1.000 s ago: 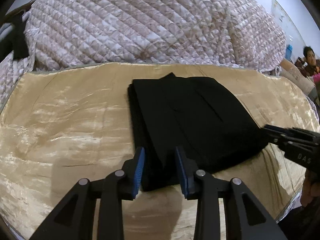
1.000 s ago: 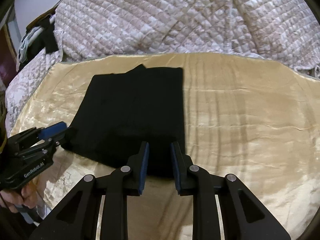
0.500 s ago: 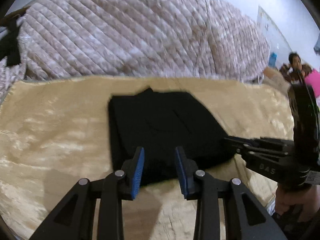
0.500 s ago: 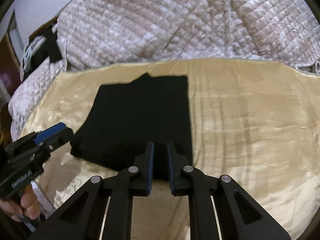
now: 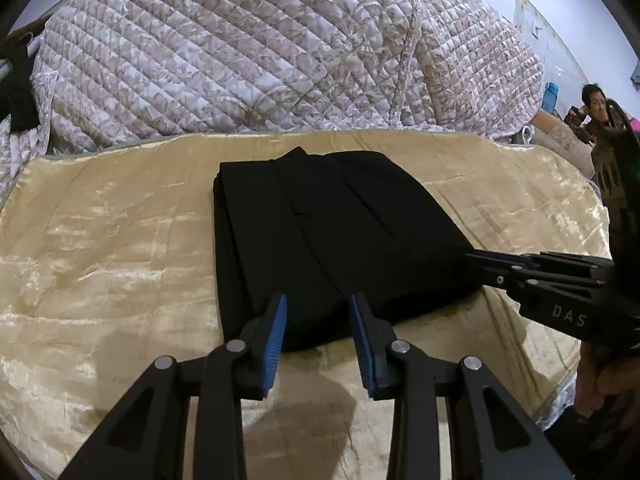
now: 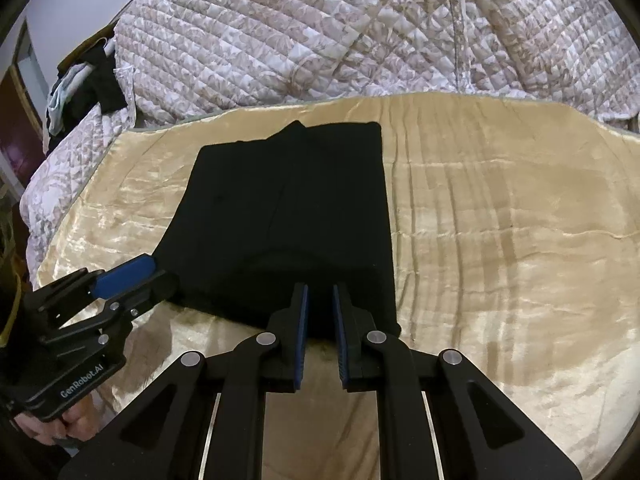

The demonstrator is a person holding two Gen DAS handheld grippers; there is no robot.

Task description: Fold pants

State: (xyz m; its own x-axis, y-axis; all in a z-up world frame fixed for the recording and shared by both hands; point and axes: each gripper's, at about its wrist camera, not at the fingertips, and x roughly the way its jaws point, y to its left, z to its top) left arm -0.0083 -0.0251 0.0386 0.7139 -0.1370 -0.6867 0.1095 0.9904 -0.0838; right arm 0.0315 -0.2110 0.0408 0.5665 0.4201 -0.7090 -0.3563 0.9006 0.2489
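While the folded black fabric pants point(image 5: 320, 236) lie mid-frame on the shiny gold satin sheet point(image 5: 100, 248), the left gripper point(image 5: 318, 336) is seen part open and empty at their near edge. The right gripper point(image 6: 320, 330), narrowly parted, holds nothing. A quilted floral bedspread point(image 6: 360, 28) is heaped behind.

Quilt point(image 5: 260, 60) cut off by frame edge; clothes pile point(image 6: 76, 80) indistinct.

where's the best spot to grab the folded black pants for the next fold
Probably the near edge of the black pants, one claw at each near corner, coming from the front and low. That edge is the closest, lies flat on the gold sheet, and both claws already point at it.
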